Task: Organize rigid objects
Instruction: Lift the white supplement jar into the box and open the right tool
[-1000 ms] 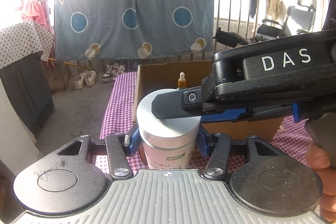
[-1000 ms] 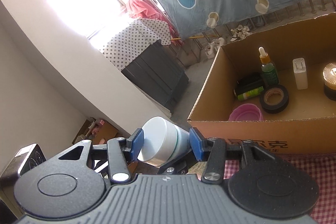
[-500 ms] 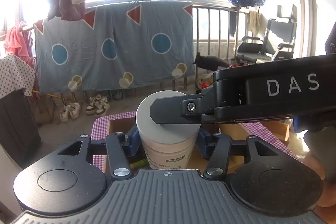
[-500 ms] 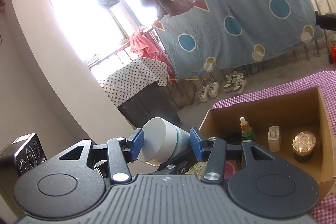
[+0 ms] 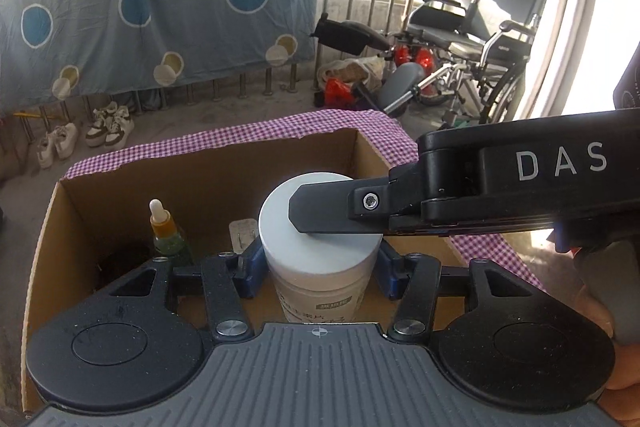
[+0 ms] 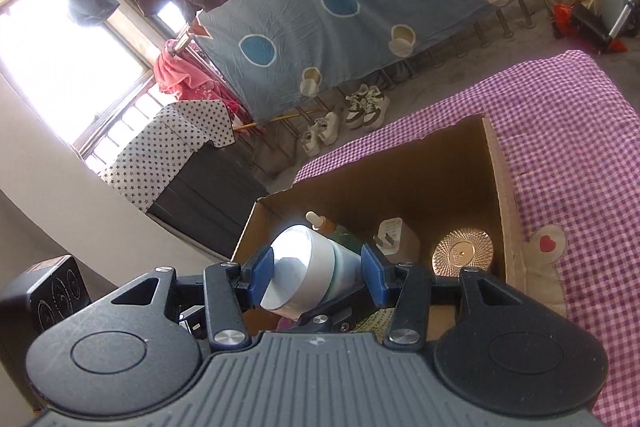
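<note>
Cardboard box on gingham-covered desk, holding, left to right: dropper bottle at 10 o'clock, white plug adapter, patterned round disc at 2 o'clock. White jar: flat pale lid, printed label, held above the box interior. Left claw: partly spread, blue pads pinching the jar body. Right claw: partly spread, pinching the jar's lid end, its black finger lying across the lid.

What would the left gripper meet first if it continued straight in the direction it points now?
Probably the floor of the cardboard box. The left gripper, shut on the white jar, points down into it; depth is unclear.
</note>
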